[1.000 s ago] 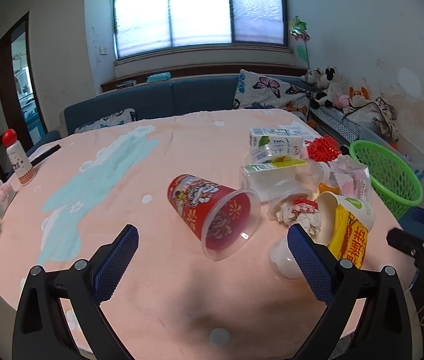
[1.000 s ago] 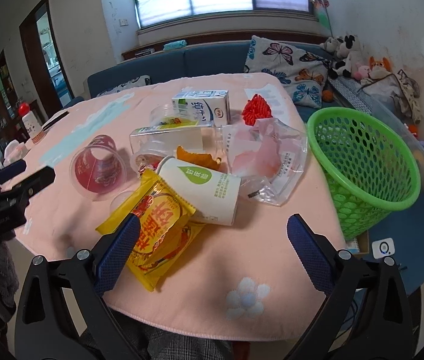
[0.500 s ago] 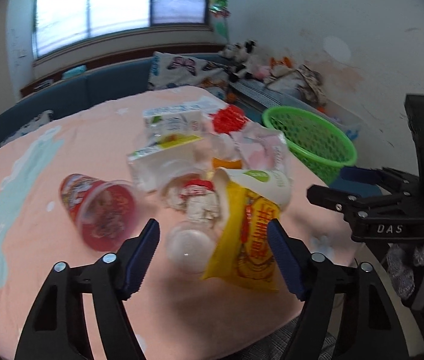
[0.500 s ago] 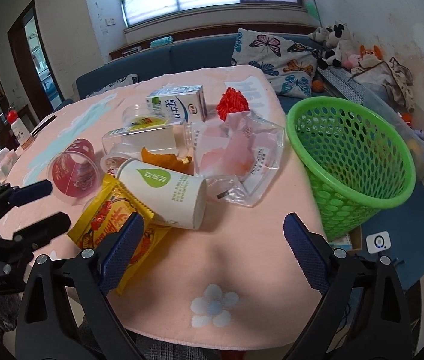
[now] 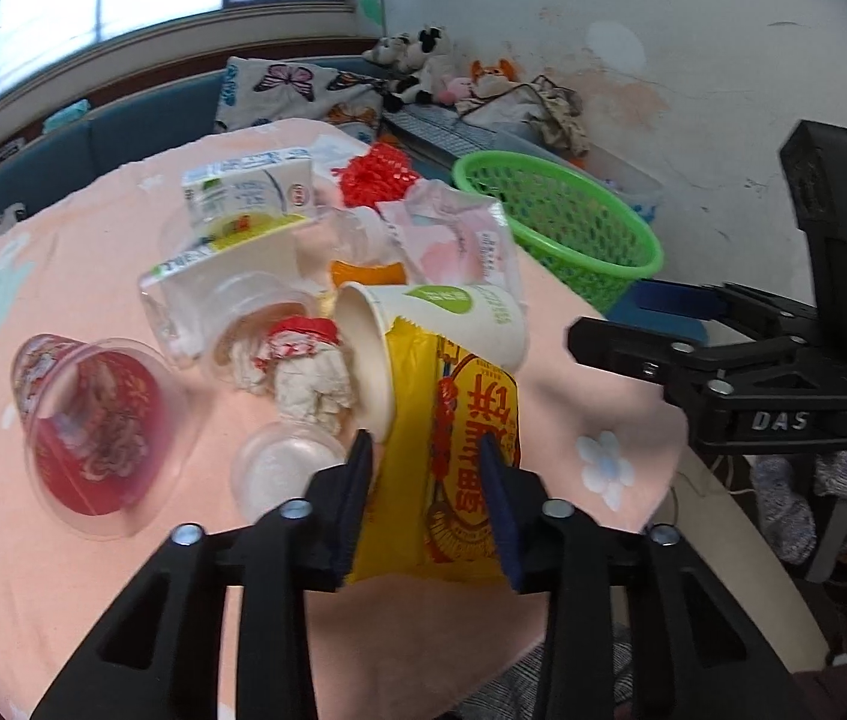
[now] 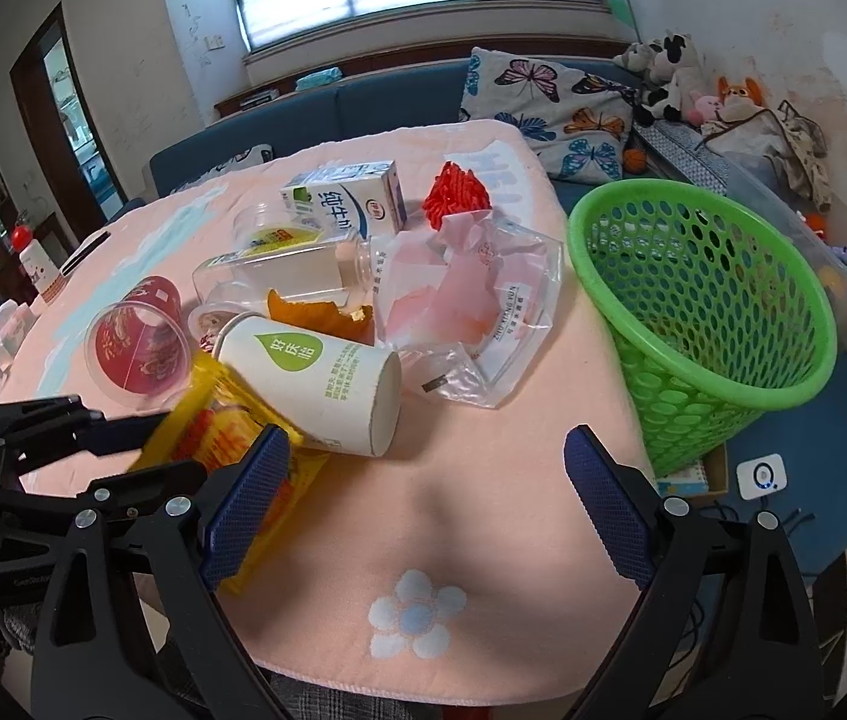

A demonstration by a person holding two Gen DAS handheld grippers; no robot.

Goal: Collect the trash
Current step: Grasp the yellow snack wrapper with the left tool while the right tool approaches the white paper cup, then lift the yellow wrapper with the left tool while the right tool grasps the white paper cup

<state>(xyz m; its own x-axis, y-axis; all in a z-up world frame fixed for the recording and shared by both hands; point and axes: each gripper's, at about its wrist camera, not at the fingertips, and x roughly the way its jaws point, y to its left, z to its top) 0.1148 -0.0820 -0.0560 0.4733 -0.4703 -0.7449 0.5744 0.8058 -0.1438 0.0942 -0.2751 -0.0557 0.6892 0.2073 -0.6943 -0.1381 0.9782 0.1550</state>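
On the round worktop (image 6: 483,516) with its pink cloth lies a pile of trash. Just off the worktop's right edge stands the green basket (image 6: 705,324), tipped a little toward the pile. It looks like the place for the trash.

Next in size is the clear plastic bag (image 6: 471,294) with pink paper in it, near the basket. Behind it are the milk carton (image 6: 351,204) and a clear bottle (image 6: 285,276) on its side. The red cup (image 6: 135,348) lies on its side at the left. The white paper cup (image 6: 315,378) lies in the middle, and it rests on the yellow snack bag (image 5: 453,450). A crumpled tissue (image 5: 303,378) sits in a clear cup beside it.

The left tool (image 5: 426,480) has its two pads close around the near end of the yellow snack bag, one on each side. I think it is pinching the bag now. The right tool (image 6: 423,504) is wide open and holds nothing. It hangs over bare cloth.

What could go wrong? The paper cup sits on the bag, so pulling the bag may roll the cup off the worktop. The bag is thin and slippery, so it may slide out of the pads before it gets to the basket.
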